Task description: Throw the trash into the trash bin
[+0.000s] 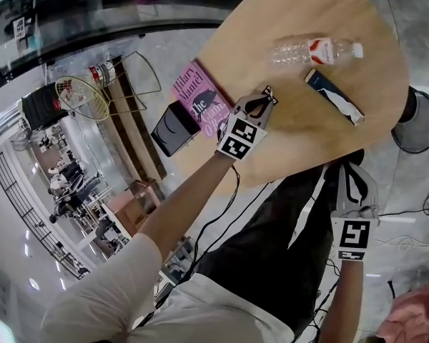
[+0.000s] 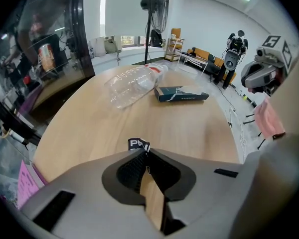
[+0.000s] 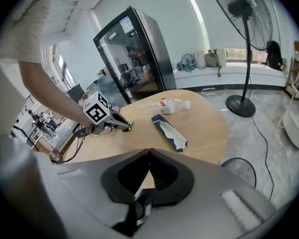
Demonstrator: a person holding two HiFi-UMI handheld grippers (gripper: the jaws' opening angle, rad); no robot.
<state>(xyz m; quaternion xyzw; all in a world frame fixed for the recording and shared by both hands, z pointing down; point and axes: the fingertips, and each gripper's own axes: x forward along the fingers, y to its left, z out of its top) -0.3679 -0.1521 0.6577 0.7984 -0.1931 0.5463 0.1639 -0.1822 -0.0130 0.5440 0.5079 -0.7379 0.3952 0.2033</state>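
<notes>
On the round wooden table (image 1: 293, 131) lie a crushed clear plastic bottle (image 1: 316, 51) with a red label and a torn dark blue carton (image 1: 334, 96). Both also show in the left gripper view, bottle (image 2: 132, 83) and carton (image 2: 182, 94), and in the right gripper view, bottle (image 3: 167, 105) and carton (image 3: 169, 132). My left gripper (image 1: 267, 98) points down at the tabletop, shut on a small black scrap with white print (image 2: 138, 144) that sticks out past its tips (image 2: 145, 152). My right gripper (image 1: 352, 171) hangs beside the table's near edge, shut and holding nothing (image 3: 149, 153).
A pink book (image 1: 200, 97) and a black box (image 1: 175, 128) lie at the table's left edge. A standing fan (image 3: 244, 14) rises right of the table, with its base (image 1: 415, 120) on the floor. A glass-door fridge (image 3: 134, 49) stands behind the table.
</notes>
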